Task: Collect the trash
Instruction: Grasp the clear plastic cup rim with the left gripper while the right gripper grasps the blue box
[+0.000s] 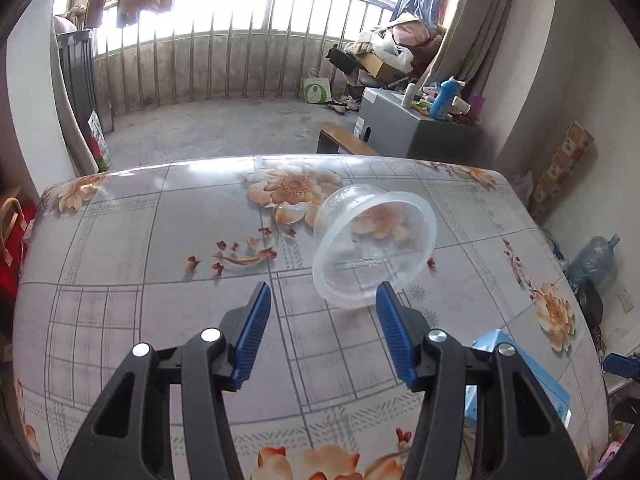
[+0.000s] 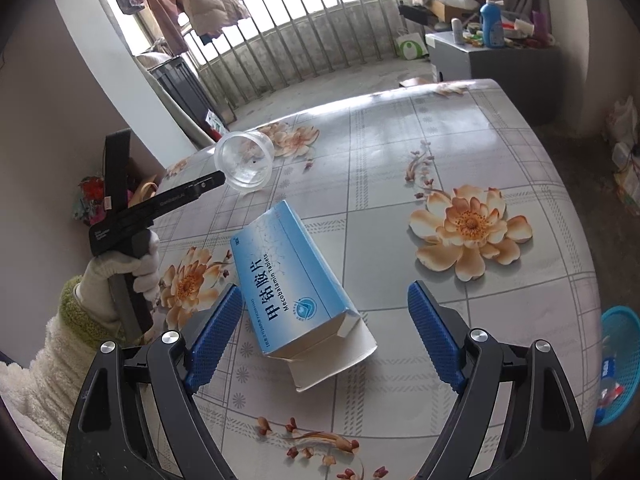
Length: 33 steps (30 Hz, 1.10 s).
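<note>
— Where do we stand with the cup (image 1: 374,246)?
— It lies on its side near the table's (image 1: 120,240) far edge; our left gripper (image 1: 324,300) gapes, its right finger at the rim.
— And the box (image 2: 298,286)?
— Mid-table, flap open, between our right gripper's (image 2: 326,304) wide-apart, untouching fingers.

Blue box (image 2: 296,280), flowered tablecloth (image 2: 400,152)

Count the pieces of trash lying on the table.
2. A clear cup on its side, just ahead of the left gripper; a blue box, one end open, ahead of the right gripper. Others may lie out of view.
</note>
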Available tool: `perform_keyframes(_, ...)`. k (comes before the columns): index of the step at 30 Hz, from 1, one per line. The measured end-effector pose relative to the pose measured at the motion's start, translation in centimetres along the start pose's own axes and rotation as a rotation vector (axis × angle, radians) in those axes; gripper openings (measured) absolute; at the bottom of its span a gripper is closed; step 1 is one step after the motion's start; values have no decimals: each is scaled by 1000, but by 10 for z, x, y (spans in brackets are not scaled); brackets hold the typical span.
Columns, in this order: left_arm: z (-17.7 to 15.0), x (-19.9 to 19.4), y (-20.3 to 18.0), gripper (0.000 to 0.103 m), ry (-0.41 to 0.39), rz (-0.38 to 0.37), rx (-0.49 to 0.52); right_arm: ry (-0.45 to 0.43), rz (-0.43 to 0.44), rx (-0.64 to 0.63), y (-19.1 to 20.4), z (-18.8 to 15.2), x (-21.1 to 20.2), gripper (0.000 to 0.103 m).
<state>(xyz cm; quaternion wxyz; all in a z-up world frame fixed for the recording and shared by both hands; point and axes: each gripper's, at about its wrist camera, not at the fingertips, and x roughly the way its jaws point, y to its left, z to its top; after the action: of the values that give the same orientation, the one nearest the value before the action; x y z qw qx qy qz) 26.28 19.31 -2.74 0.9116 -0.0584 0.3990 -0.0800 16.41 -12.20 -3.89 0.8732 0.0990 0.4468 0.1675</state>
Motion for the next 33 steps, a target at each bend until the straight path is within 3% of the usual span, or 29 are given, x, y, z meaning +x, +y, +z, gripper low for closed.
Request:
perform_keyframes(4, 6, 21, 2, 26, 45, -39, -33, 2, -16, 6, -6, 0, -1, 80)
perform_keyframes(6, 7, 25, 0, 8, 60, -51, -43, 3, -20, 13, -8, 0, -2, 80)
perform_keyframes(14, -23, -25, -8, 4, 74, -121, -90, 27, -3, -119, 17, -2, 4, 87)
perform_keyframes(20, -76, -82, 6, 4, 103, -91, -160, 83, -5, -340, 53, -5, 31, 91)
perform_keyframes(25, -113, -117, 2, 4, 135, -83, -177, 128, -20, -413, 60, 1, 59, 91)
perform_keyframes(26, -119, -121, -1, 4, 145, -91, -182, 143, -32, -411, 59, 1, 64, 90)
perform_keyframes(28, -129, -127, -8, 4, 155, -95, -178, 181, -48, -375, 52, 0, 72, 71)
perform_keyframes(33, -134, -130, -32, 5, 165, -133, -144, 160, -84, -188, 8, -7, 45, 70)
